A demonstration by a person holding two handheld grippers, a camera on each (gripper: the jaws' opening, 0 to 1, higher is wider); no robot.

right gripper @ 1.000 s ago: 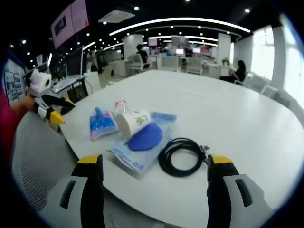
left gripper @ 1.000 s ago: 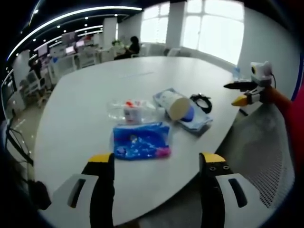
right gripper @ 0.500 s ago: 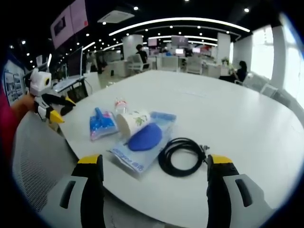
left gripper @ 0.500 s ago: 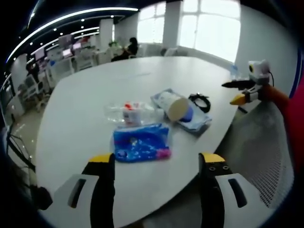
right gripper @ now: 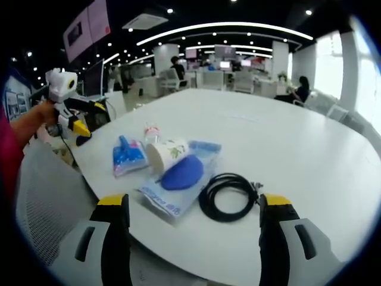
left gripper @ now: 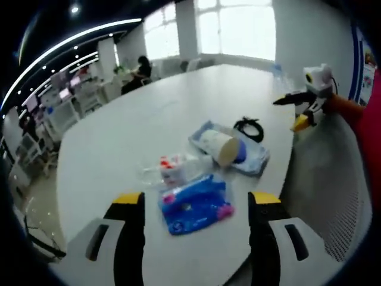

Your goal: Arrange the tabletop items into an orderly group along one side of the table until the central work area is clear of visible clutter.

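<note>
Clutter sits loosely together near one edge of the white counter (right gripper: 286,137): blue pouch (left gripper: 195,204), clear bottle (left gripper: 172,170), paper cup (right gripper: 166,152), flat blue packet (right gripper: 178,179), coiled black cable (right gripper: 229,195). I judge nothing tidied yet; all five need lining up. Left tongs (left gripper: 196,205) and right tongs (right gripper: 193,208) are both spread wide, holding nothing.

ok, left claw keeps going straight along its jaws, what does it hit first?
Likely the blue packet: it lies on the white table right ahead, between the open jaws of the left claw. The clear bottle with the red cap sits just beyond. Depth is unclear in this fisheye view.
</note>
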